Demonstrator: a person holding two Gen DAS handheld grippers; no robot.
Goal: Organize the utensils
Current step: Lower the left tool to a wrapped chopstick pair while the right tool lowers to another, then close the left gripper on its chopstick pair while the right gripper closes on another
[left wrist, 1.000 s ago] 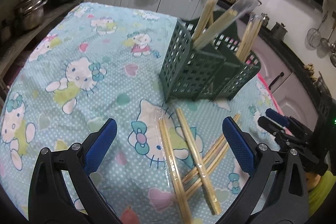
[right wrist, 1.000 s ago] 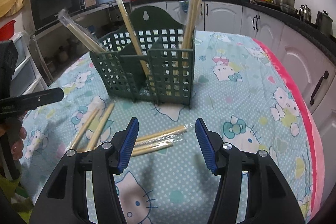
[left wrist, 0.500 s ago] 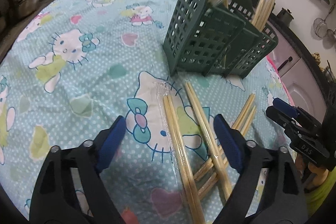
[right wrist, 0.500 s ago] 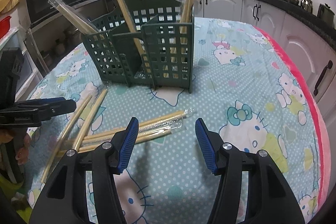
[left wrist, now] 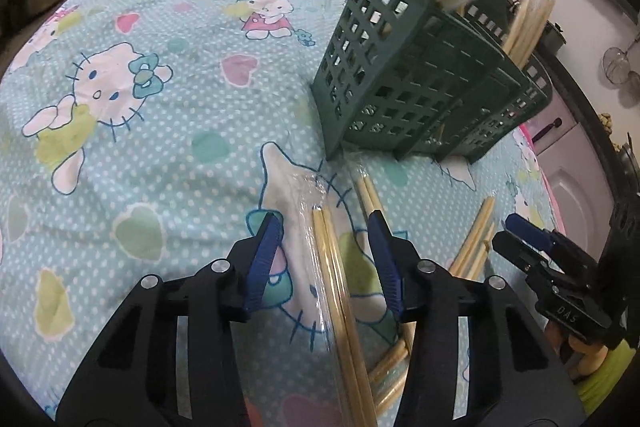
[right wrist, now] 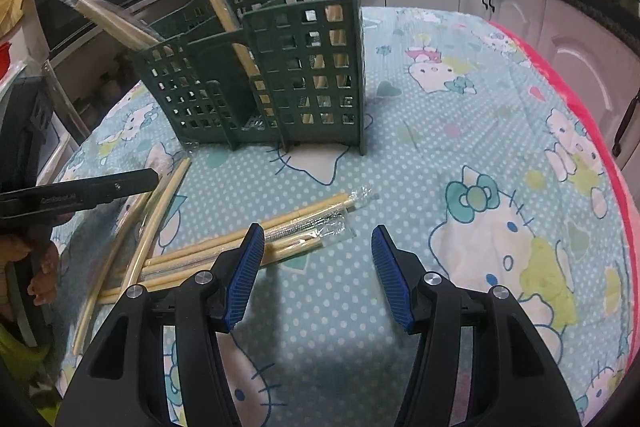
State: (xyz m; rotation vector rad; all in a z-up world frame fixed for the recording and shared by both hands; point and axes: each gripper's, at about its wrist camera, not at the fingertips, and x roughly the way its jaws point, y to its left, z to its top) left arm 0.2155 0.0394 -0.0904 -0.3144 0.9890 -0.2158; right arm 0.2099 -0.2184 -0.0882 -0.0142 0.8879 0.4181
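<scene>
Both grippers lower than a second ago. Left gripper jaws just closing, now astride wrapped chopsticks on cloth, pads not yet touching. Right gripper jaws apart, nothing between, beside loose chopsticks. Green caddy behind, holding more chopsticks.

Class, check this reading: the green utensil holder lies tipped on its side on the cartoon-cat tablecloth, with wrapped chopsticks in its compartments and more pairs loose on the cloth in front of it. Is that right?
One detail is wrong. The green utensil holder stands upright on the tablecloth, not on its side, as the right wrist view shows. The rest holds: wrapped chopsticks stand in its compartments, and more pairs lie loose on the cloth in front.
</scene>
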